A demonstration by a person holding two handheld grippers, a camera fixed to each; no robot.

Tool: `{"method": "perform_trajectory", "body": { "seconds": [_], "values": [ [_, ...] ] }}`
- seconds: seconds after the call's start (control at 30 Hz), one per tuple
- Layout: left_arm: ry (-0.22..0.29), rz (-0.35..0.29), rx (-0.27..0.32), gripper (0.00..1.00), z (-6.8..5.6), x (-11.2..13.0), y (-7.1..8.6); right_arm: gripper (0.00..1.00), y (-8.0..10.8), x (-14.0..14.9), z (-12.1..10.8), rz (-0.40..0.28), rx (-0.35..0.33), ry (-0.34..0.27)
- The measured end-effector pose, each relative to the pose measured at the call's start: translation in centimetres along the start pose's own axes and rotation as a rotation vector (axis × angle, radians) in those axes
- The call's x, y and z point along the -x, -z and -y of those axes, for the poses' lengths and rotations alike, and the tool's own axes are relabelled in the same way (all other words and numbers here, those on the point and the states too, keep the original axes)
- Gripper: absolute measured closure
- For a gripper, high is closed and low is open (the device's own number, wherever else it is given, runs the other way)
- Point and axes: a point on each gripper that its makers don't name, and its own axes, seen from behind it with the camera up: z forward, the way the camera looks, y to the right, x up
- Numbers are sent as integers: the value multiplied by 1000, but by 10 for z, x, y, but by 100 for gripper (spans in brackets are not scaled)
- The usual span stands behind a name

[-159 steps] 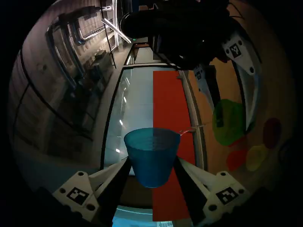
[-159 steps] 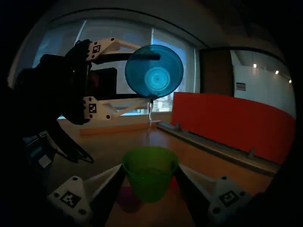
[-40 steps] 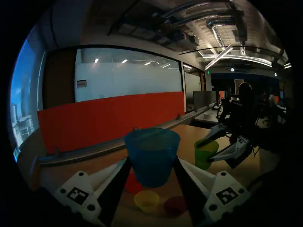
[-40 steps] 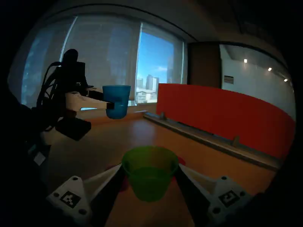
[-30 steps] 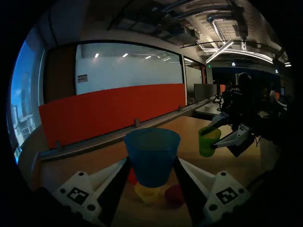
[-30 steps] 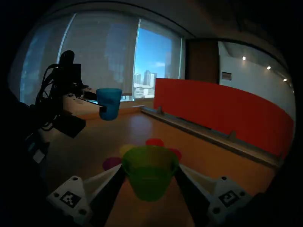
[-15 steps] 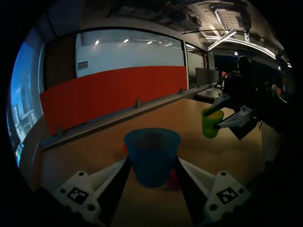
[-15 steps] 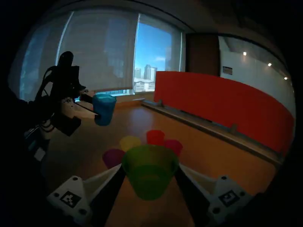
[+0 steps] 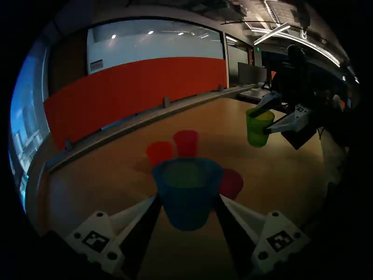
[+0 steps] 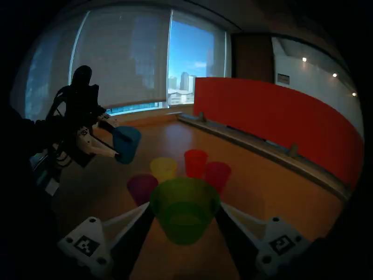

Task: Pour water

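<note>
Blue cup (image 9: pixel 187 193) is gripped, slightly tilted, by the left hand-held gripper (image 9: pixel 187 201). Green cup (image 9: pixel 258 127), gripped upright by the right hand-held gripper (image 10: pixel 184 210), is found ahead and rightward of it, well apart.

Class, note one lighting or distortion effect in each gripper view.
Left gripper view: dim overall, and the red partition bows with fisheye distortion. Right gripper view: the bright window backlights the hand holding the left gripper, turning it into a silhouette.
</note>
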Motion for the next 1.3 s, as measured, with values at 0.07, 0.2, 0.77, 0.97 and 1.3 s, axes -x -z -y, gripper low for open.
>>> {"method": "perform_trajectory", "body": {
  "seconds": [0.07,0.2,0.77,0.97,1.3],
  "values": [
    [2,22,6,21,-1,8,-3,10,-1,3,0,10,-2,0],
    [3,60,14,21,-1,23,-9,10,-4,8,1,24,-5,1],
    [19,156,41,21,1,56,-28,10,-13,18,-1,60,-9,-8],
    [18,169,42,21,0,62,-31,10,-16,25,-3,79,-8,-12],
    [25,176,48,21,-1,68,-34,10,-18,31,-4,95,-6,-13]
  ]
}}
